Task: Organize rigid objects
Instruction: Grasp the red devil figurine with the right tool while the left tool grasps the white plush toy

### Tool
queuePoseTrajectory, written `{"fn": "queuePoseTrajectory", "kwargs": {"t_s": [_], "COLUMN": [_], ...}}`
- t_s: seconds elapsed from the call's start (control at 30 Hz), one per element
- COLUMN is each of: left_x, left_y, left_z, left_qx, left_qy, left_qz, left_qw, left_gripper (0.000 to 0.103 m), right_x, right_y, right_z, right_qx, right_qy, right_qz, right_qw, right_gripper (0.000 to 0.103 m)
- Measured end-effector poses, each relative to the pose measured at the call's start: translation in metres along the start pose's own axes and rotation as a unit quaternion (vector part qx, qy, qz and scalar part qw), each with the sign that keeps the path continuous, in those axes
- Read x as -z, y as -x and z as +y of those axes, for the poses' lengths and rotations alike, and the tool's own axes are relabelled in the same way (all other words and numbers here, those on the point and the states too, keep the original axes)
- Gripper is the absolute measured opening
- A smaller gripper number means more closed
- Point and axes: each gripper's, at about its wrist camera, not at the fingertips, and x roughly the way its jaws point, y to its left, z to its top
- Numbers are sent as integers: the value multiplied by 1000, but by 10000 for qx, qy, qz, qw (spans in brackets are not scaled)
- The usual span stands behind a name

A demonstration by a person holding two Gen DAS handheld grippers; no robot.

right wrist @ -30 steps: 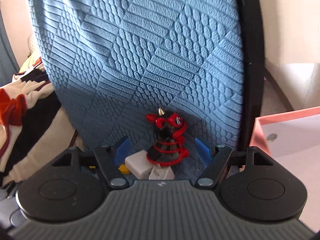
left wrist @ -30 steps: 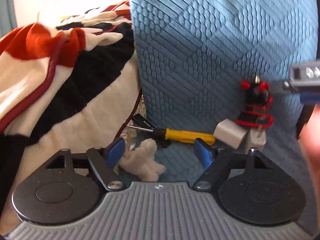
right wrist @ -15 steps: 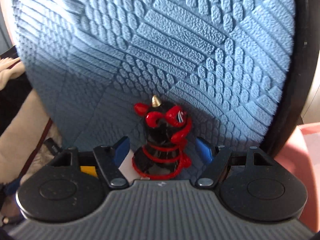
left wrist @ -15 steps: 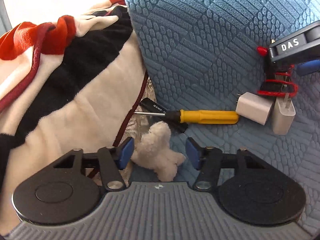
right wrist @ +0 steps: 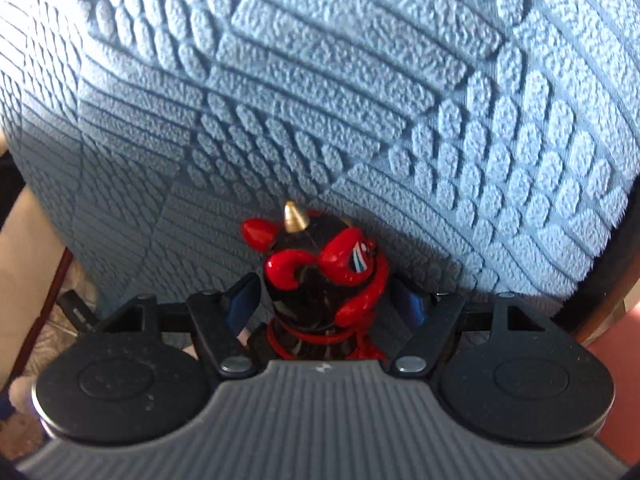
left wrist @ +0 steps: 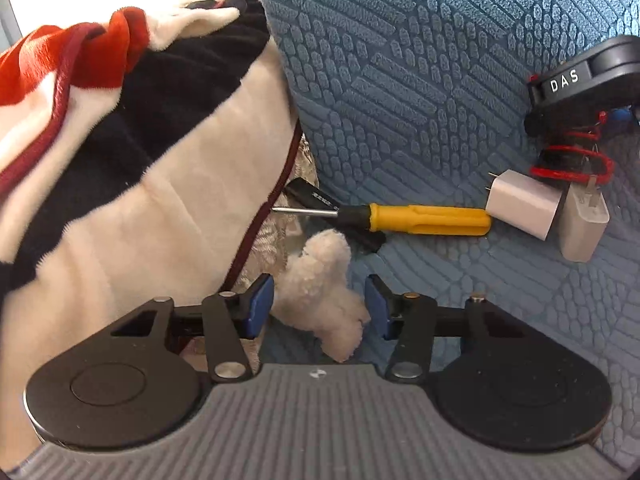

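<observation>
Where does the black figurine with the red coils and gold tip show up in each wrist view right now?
Left wrist: black-and-red coiled figurine at the far right edge, partly hidden under the right tool, just above two white plug adapters.
Right wrist: the figurine sits bottom centre, between the tool's spread blue fingers.
Shared landmark: the textured blue cushion behind it.

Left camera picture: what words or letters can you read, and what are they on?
"DAS": white letters on the right gripper.
White print on the black stick under the screwdriver: too small to read.
Right wrist view: no text on the figurine.
</observation>
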Motion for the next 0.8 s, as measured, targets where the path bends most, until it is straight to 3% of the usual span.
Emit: {"fn": "queuePoseTrajectory", "kwargs": {"t_s": [0.27, 0.37, 0.43, 0.63, 0.8], "left_x": [-3, -5, -7, -9, -8], "left_y": [-4, -7, -7, -4, 2], "left_z": [1, 5, 8, 16, 18], "left_qx": [103, 166, 215, 439, 554], "left_qy": [214, 394, 545, 952, 976], "left_qz": [23, 16, -14, 40, -10], "left_qw": [9997, 9991, 9983, 9945, 9937], "left_gripper": [50, 41, 36, 32, 29], "right_x": [-12, -12, -10, 5, 4], "right_y": [-6, -12, -16, 12, 33], "right_z": [-7, -6, -5, -7, -14], "right_qx": [-71, -106, -138, -100, -124], "right_qy": [-149, -55, 53, 413, 544], "right_qz": [-2, 49, 81, -39, -106], "right_qw": [9999, 9999, 9999, 9991, 9984], "right_gripper": [68, 68, 60, 59, 59]}}
